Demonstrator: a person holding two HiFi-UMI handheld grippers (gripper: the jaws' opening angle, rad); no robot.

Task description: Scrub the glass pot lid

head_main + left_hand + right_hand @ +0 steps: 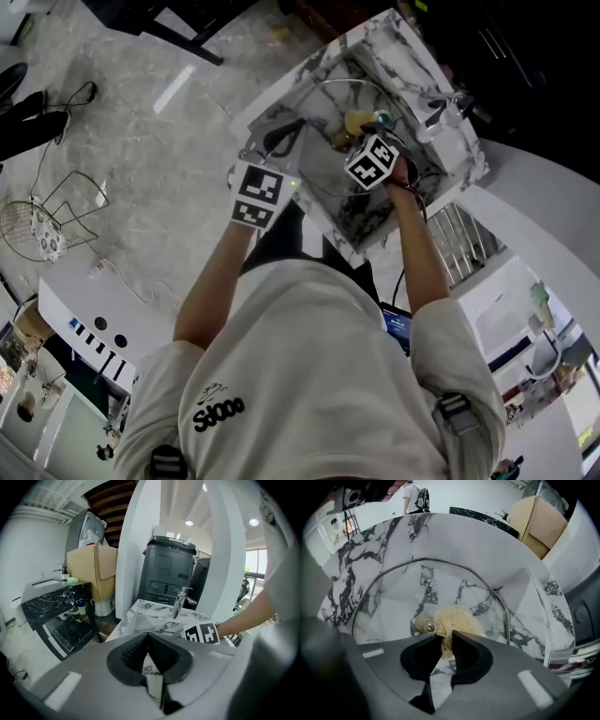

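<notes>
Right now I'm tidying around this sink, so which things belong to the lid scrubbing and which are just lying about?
In the job: glass lid, scrub pad held in the right gripper, marble sink.
Lying about: faucet, cardboard box, black bin, wire rack on the floor.

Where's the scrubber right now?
Right gripper view, centre: the scrubber is pinched in the right tongs, against the glass lid beside its knob, inside the marble sink.

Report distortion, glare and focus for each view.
Head view: evenly lit, sharp, sink tilted near the top. Left gripper view: heavy fisheye bows the white pillar; ceiling lights flare mildly. Right gripper view: fisheye, black corners; scrubber crisp, glass lid shows marble through, little glare.
</notes>
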